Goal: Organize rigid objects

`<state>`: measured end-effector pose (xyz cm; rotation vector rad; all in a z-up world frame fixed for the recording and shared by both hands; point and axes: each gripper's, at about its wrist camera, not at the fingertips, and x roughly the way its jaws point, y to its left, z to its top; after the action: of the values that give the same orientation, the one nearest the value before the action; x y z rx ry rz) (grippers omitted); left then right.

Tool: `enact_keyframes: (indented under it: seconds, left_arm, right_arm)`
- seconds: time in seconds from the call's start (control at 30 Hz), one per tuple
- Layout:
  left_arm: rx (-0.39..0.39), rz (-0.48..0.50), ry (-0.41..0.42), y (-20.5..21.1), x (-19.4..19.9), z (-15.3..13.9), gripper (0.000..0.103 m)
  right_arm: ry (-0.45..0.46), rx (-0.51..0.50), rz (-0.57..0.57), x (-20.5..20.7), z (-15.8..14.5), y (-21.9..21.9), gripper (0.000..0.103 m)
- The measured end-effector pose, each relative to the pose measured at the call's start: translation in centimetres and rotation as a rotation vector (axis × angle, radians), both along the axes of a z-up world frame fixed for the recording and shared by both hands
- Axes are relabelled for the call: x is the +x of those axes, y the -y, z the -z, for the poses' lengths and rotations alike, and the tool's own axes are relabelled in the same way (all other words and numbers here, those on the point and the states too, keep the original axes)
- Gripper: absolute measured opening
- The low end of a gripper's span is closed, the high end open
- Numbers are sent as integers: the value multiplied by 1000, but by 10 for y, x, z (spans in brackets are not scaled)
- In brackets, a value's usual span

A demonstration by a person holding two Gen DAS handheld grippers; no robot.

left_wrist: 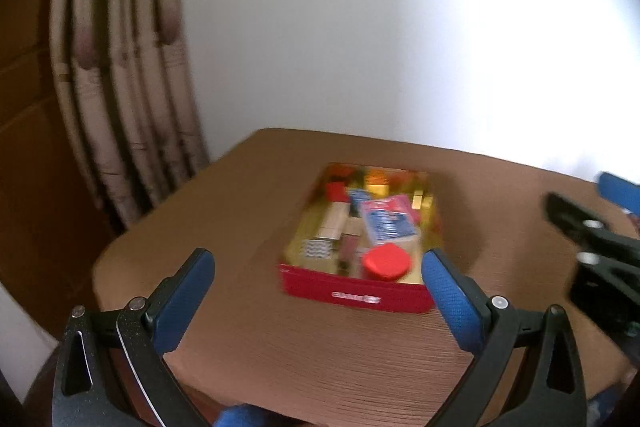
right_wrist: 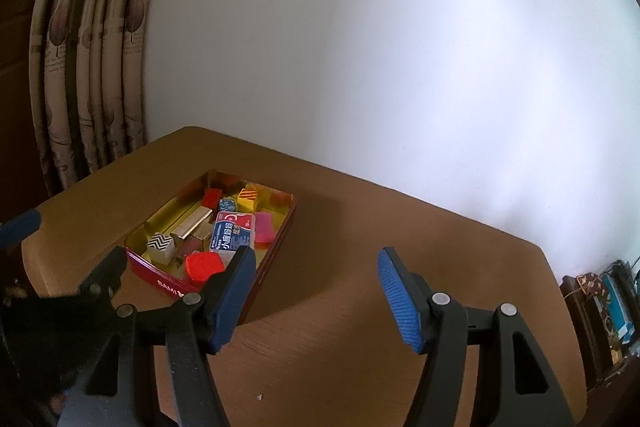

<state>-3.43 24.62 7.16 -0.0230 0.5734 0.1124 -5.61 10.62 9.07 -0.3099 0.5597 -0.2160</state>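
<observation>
A red tin box (left_wrist: 356, 297) with a gold inside stands on the brown table (left_wrist: 248, 211); it also shows in the right wrist view (right_wrist: 168, 285). It holds several small items: a red cap (left_wrist: 386, 262), a blue and red packet (left_wrist: 390, 223), a zigzag block (right_wrist: 161, 246), a pink block (right_wrist: 264, 227) and a yellow striped block (right_wrist: 248, 198). My left gripper (left_wrist: 318, 269) is open and empty, just in front of the box. My right gripper (right_wrist: 316, 269) is open and empty, to the right of the box.
A patterned curtain (right_wrist: 92, 59) hangs at the left beside a white wall (right_wrist: 380, 47). The table's edges (right_wrist: 548, 259) run close on the left and right. A shelf with clutter (right_wrist: 604, 307) stands at the far right.
</observation>
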Motion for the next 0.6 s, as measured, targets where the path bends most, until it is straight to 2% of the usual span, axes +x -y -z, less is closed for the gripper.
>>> enact_keyframes:
  seconds: [0.17,0.3,0.6]
  left_arm:
    - [-60,35,-25,3,2,5,102]
    - [-24,17,-25,6,2,7,103]
    - [-5,16,-44,8,2,9,103]
  right_arm:
    - [-11,20,10,7,3,4,65]
    - [-17,23,11,10,5,6,65]
    - [-18,18,-4,16,7,1,65]
